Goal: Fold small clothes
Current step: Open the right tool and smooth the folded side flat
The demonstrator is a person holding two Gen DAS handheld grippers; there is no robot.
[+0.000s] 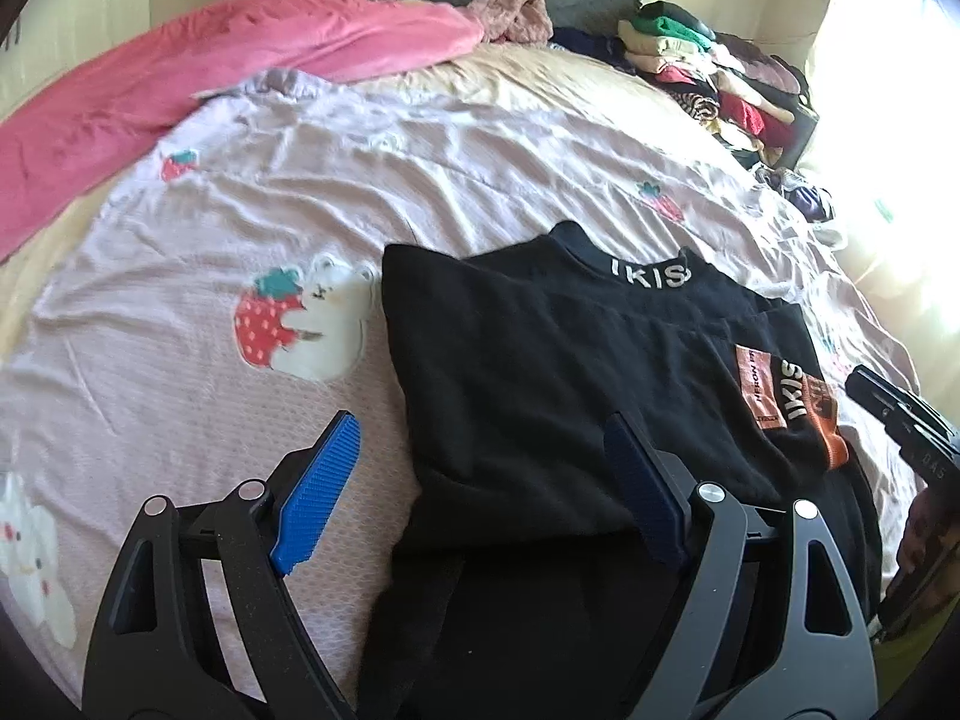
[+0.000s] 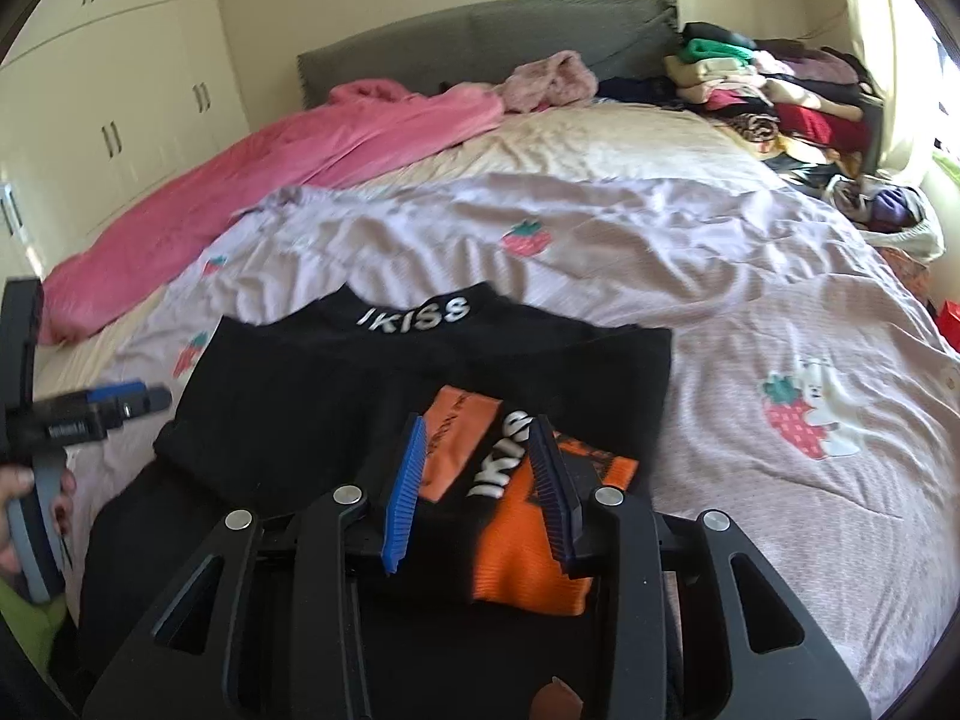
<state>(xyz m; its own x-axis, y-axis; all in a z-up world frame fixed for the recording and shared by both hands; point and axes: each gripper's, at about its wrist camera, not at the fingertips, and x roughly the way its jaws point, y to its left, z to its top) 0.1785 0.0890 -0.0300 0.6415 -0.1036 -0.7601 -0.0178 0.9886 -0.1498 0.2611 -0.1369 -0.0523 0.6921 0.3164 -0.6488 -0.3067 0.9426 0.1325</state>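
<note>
— Lying near on the bedspread (image 2: 750,312), that black top (image 2: 336,396): right gripper (image 2: 480,486) parted, straddling its orange patch (image 2: 528,546), gripping nothing.
— Left gripper (image 1: 480,498) gapes wide. One snagged pad might drag the fold apart.

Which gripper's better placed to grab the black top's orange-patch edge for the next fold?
Right, probably. The right gripper sits open straddling the orange patch of the black top; the left gripper is open at the opposite edge.

One black top (image 1: 540,372), one pink blanket (image 1: 180,90), one clothes pile (image 1: 720,72), two grippers.
</note>
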